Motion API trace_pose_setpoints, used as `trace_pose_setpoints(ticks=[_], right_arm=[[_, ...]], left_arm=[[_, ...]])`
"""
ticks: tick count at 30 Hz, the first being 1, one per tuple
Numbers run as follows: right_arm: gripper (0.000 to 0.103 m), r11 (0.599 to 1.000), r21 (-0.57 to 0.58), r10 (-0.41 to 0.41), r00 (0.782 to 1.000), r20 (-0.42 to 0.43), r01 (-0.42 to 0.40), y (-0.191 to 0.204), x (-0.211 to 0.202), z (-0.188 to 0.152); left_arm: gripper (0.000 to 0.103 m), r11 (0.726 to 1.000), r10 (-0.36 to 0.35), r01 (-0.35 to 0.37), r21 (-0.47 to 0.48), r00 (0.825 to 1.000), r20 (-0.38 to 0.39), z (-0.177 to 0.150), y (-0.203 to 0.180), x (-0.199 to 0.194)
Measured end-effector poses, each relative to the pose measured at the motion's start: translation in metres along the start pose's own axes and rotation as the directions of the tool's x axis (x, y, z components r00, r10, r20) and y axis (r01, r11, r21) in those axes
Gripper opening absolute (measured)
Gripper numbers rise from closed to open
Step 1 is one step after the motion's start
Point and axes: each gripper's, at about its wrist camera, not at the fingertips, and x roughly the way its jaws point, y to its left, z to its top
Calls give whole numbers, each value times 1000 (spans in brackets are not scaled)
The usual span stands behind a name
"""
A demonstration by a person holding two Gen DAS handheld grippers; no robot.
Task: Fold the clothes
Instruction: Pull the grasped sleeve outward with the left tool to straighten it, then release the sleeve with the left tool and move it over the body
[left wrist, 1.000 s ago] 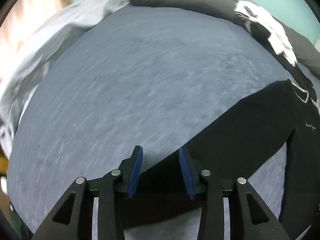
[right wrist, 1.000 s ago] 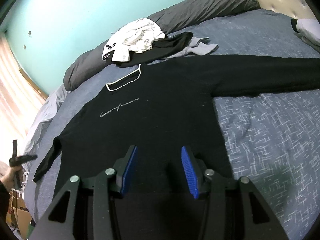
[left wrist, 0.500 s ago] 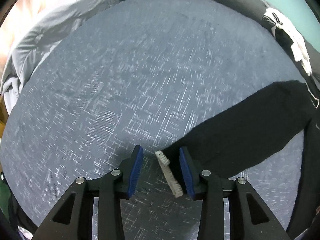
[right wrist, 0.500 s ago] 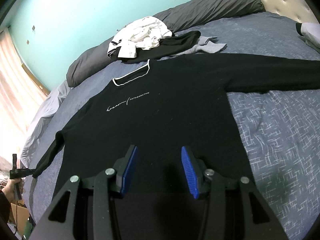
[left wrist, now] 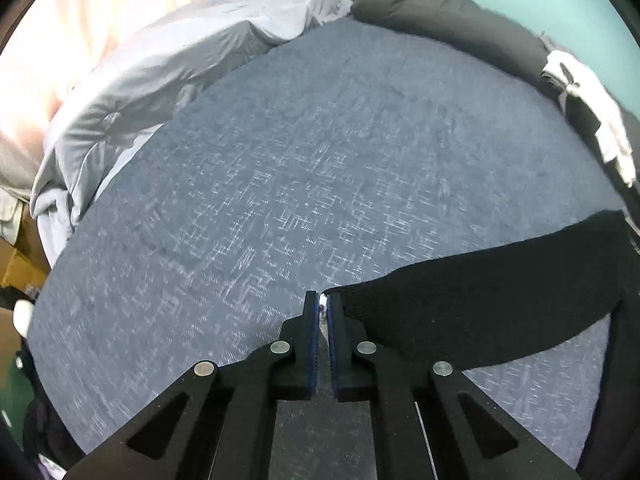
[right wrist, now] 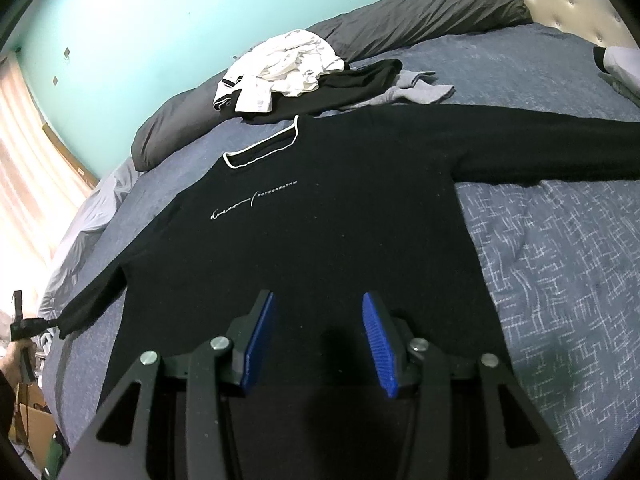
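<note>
Left gripper (left wrist: 323,307): jaws, apart half a second ago, now clamped on the white-edged cuff (left wrist: 322,303) of the black sweater (right wrist: 320,224), which lies flat on the bed (right wrist: 560,264). Sleeve fold can begin (judgement). Right gripper (right wrist: 318,322): jaws apart, empty, over the hem.

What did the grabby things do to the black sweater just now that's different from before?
The left gripper slid along the sleeve out to its white-edged cuff, then snapped shut on it; before, its jaws stood open over the sleeve. The right gripper stayed open above the hem of the black sweater, holding nothing. The sweater stays spread flat on the blue bedspread, and the clothes pile hasn't moved.
</note>
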Motion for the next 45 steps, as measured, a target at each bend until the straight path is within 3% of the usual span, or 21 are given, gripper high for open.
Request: trace_pose_setpoints(ticks=[9, 16, 19, 25, 28, 34, 37, 42, 45], right_arm=[[46, 1000, -9, -4, 1000, -12, 4, 0, 5, 0], [46, 1000, 3, 12, 1000, -6, -12, 0, 0, 1], [46, 1000, 11, 24, 1000, -5, -24, -1, -4, 2], [46, 999, 39, 32, 999, -29, -31, -6, -15, 1], [46, 997, 65, 33, 999, -20, -32, -11, -24, -4], [46, 997, 69, 30, 999, -25, -28, -17, -28, -12], [46, 997, 78, 28, 999, -18, -27, -22, -30, -10], [46, 995, 90, 36, 999, -19, -34, -32, -29, -4], [46, 995, 94, 42, 999, -19, -40, -35, -28, -1]], left_arm=[[7, 998, 57, -58, -11, 995, -86, -3, -8, 38], [15, 994, 96, -99, -35, 993, -63, -9, 1, 12], [22, 998, 65, -65, -1, 997, -39, -17, -17, -9], [26, 989, -107, 109, 98, 994, -29, -34, -89, -38], [32, 963, -204, 209, 171, 978, -43, -42, -144, -43], [33, 908, -313, 323, 266, 946, -79, -41, -253, -35], [33, 885, -341, 348, 309, 937, -79, -39, -300, -32], [33, 879, -359, 365, 308, 930, -78, -24, -344, -11], [33, 887, -352, 360, 288, 932, -82, -23, -352, 1]])
